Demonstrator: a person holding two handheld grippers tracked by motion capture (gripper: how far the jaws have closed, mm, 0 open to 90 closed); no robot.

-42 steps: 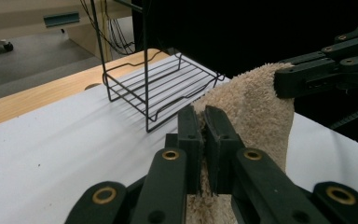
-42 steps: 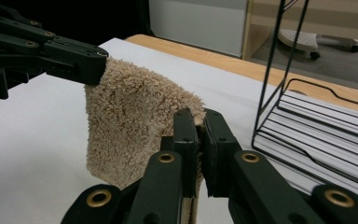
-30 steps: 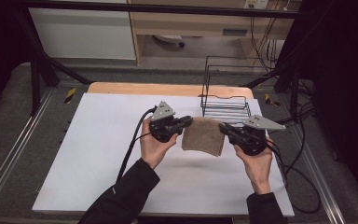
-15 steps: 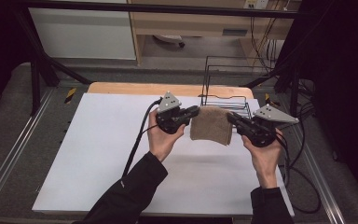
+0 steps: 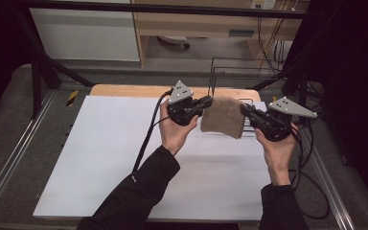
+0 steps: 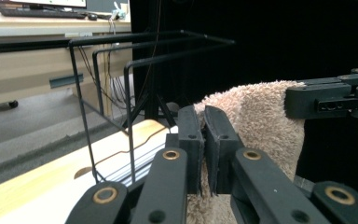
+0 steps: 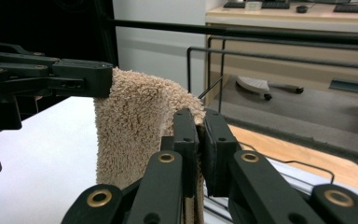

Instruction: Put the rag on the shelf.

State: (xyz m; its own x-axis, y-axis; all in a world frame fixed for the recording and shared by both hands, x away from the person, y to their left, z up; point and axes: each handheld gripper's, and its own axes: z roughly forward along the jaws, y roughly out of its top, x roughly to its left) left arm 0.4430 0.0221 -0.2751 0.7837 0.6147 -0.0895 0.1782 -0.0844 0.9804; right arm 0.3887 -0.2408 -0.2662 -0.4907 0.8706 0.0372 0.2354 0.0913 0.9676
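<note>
High view: towel (image 5: 223,116) between both tools (clamped)

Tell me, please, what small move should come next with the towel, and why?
Probably carry the towel forward over the wire rack: left gripper and right gripper each pinch a top corner, it hangs clear of the table, and the rack stands just behind.

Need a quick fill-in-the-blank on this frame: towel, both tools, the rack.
1. Both tools, the left tool and the right tool, are shut on a folded beige ____.
2. The towel hangs ____ the white table, not on it.
3. Behind the towel stands a black ____ rack.
4. Each tool grips an upper ____ of the towel.

Missing words: towel; above; wire; corner
</note>
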